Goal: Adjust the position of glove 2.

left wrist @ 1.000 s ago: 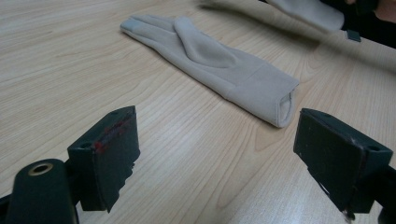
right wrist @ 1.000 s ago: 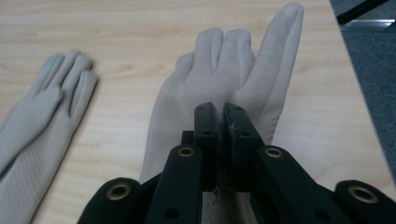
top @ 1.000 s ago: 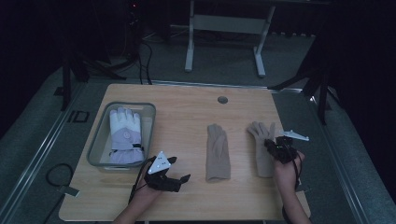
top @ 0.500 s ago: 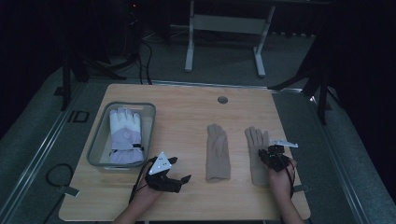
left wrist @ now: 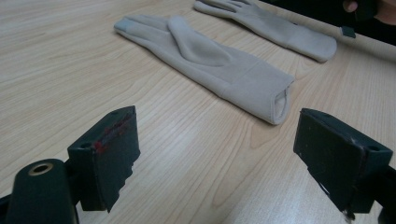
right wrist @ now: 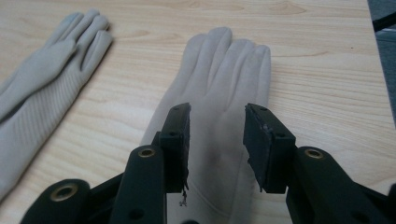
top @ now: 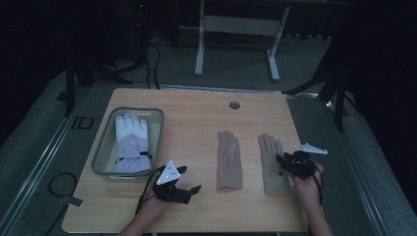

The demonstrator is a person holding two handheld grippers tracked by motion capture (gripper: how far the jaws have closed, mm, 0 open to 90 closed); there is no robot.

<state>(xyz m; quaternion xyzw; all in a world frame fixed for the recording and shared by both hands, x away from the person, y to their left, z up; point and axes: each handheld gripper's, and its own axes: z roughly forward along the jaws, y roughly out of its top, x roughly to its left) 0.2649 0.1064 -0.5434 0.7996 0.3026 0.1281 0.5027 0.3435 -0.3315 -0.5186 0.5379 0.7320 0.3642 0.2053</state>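
Item: right glove, beige knit, flat on the table, palm down, fingers away from the person; its mate, left glove, lies just beside

Handling: judged light, soft, limp; will drape and sag when lifted; best pinched at mid-palm or cuff

Right gripper: jaws narrowly parted, poised over the palm, nothing held

Left gripper: jaws wide, empty, facing the left glove's cuff

Also: white-lilac glove in bin

Markings: none legible

Bare table lies open between the bin and the two gloves. The left glove and right glove lie apart, a narrow strip between them.
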